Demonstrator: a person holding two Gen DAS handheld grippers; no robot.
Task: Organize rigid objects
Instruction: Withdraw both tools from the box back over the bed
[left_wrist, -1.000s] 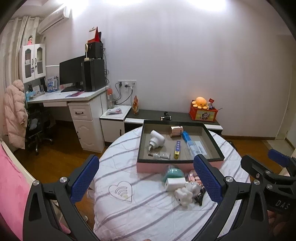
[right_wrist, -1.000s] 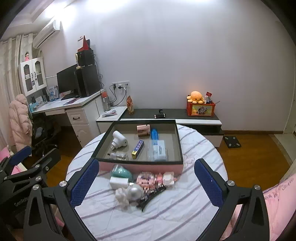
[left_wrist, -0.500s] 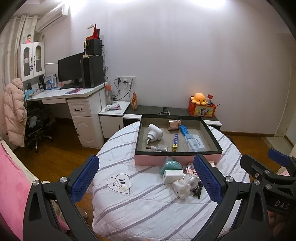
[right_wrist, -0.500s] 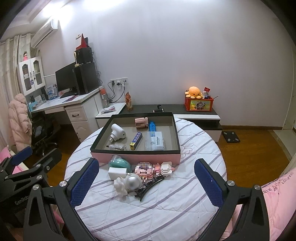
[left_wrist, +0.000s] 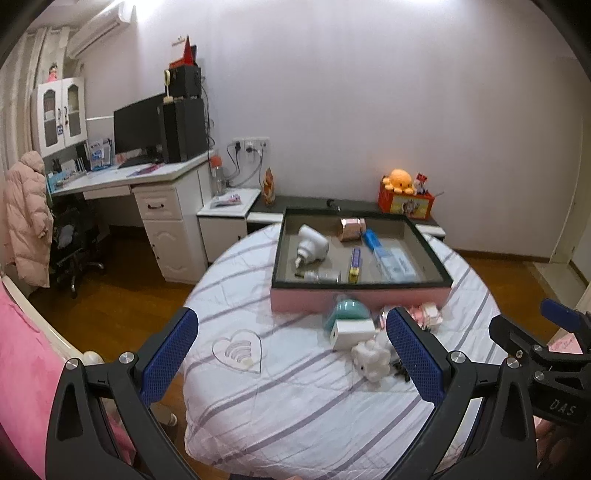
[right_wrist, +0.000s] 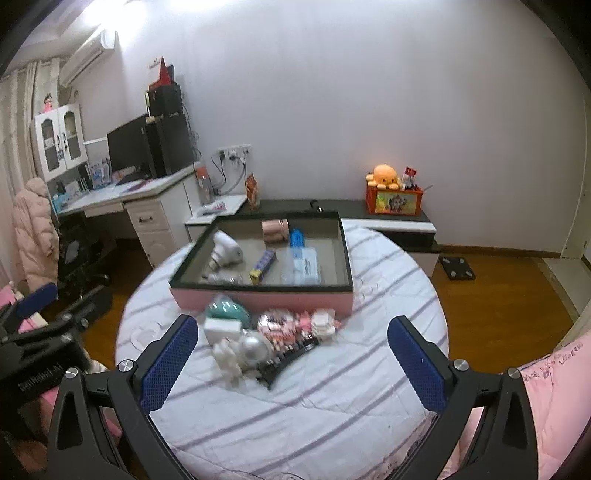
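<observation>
Currently both grippers hover above the near edge of the round bench (right_wrist: 314, 406), and neither touches any object. The left gripper (left_wrist: 291, 354) has its jaws spread wide and empty; the right gripper (right_wrist: 291, 358) likewise has its jaws fully apart and holds nothing.

The tray (right_wrist: 258, 297) sits at the far side of the bench, with its pink front wall facing the grippers. It already contains a white bottle (right_wrist: 226, 253), a copper cylinder (right_wrist: 274, 229), a blue tube (right_wrist: 296, 238) and a flat packet (right_wrist: 304, 266).

The loose items lie clustered just in front of the tray wall: a teal dome (right_wrist: 227, 312), a white box (right_wrist: 221, 328), a white figure (right_wrist: 229, 360), a silver ball (right_wrist: 255, 347), pink blocks (right_wrist: 291, 323) and a black clip (right_wrist: 288, 360). Several of these touch each other.

Judgement: the wide jaw setting suits an approach to the cluster, which remains to be moved into the tray. Tight packing may cause a neighbour to shift when one item is gripped. An outer item, such as the clip, appears the easiest first pick.
</observation>
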